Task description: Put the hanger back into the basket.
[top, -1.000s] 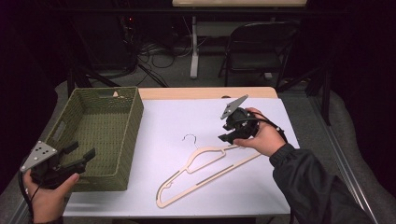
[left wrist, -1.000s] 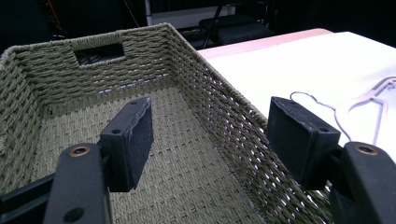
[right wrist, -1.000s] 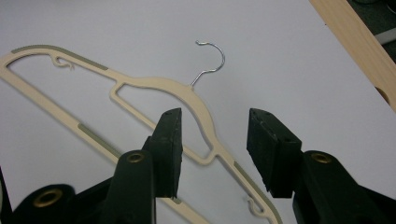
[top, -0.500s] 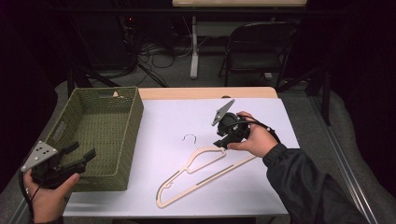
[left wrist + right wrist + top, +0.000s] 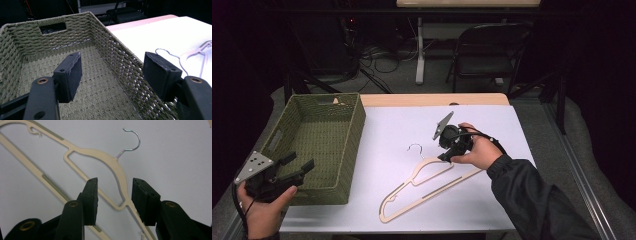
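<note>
While the right gripper sits over the hanger and the left gripper waits at the basket, the scene reads as follows.

Basket: a green woven basket [image 5: 319, 145] stands on the left part of the table [image 5: 512, 125], long side running away from the person; its far wall has a cut-out handle [image 5: 53, 27]. Nothing lies on the visible woven floor.

Hanger: a cream plastic clothes hanger [image 5: 427, 187] with a metal hook [image 5: 131, 141] lies flat on the white tabletop, right of the basket and well apart from it. Hook end points away from the person; the long bar runs toward the near edge.

Right gripper: the right gripper [image 5: 451, 152] is tipped down at the hanger's shoulder near the neck. Jaws stand apart with the shoulder arm between them in the right gripper view [image 5: 113, 192]; the pads do not press on it.

Left gripper: the left gripper [image 5: 294, 167] is held at the basket's near left corner, jaws wide apart and holding nothing, aimed along the basket's inside [image 5: 112, 71].

Edges: the hanger's lower tip lies near the table's near edge.

Open room: bare white surface lies between basket and hanger, and beyond the hook toward the far edge.
</note>
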`<action>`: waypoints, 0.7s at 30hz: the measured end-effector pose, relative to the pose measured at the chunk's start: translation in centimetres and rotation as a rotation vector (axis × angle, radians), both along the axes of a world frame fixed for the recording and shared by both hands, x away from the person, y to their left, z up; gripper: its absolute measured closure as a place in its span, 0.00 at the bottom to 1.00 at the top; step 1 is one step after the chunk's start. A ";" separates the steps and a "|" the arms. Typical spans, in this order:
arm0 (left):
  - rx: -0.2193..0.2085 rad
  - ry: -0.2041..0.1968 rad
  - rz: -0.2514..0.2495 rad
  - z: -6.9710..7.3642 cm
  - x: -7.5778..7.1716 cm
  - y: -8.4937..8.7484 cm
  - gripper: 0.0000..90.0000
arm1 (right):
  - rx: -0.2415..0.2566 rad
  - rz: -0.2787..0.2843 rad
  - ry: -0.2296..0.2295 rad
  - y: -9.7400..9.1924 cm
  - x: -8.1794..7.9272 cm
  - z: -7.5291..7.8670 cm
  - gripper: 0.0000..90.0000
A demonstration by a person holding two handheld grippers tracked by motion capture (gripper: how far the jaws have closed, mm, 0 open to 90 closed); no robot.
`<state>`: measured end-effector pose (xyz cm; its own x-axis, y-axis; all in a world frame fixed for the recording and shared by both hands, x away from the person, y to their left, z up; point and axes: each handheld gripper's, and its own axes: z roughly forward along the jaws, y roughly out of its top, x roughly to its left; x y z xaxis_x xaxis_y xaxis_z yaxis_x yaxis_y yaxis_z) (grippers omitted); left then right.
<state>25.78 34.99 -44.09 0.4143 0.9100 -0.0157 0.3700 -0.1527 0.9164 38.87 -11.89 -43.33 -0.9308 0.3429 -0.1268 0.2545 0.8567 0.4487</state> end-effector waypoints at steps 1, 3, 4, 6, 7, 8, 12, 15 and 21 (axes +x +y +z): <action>0.001 0.000 0.000 0.0 0.0 0.0 0.35 | -0.013 0.011 0.001 0.1 0.1 -0.3 0.63; 0.001 0.001 -0.001 0.0 0.0 0.0 0.35 | -0.021 0.008 0.006 0.1 0.1 -0.6 0.63; 0.001 0.001 -0.001 0.0 0.0 0.0 0.35 | -0.021 0.008 0.006 0.1 0.1 -0.6 0.63; 0.001 0.001 -0.001 0.0 0.0 0.0 0.35 | -0.029 0.014 0.008 0.2 0.2 -0.8 0.63; 0.002 0.001 -0.002 0.0 0.0 0.0 0.35 | -0.039 0.016 0.010 0.2 0.3 -1.1 0.63; 0.002 0.001 -0.002 0.0 0.0 0.0 0.35 | -0.039 0.016 0.010 0.2 0.3 -1.1 0.63; 0.000 0.002 -0.001 0.0 0.0 0.0 0.35 | -0.044 0.015 0.022 0.3 0.3 -1.6 0.64; -0.001 0.001 -0.001 0.0 0.0 0.0 0.35 | -0.054 0.027 0.027 0.3 0.4 -2.1 0.64; -0.002 0.001 0.001 0.0 0.0 0.0 0.35 | -0.075 0.054 0.033 0.6 0.5 -2.9 0.64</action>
<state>25.80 35.03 -44.11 0.4138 0.9102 -0.0174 0.3708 -0.1511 0.9164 39.33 -11.25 -46.22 -0.9518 0.2829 -0.1188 0.2208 0.9003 0.3752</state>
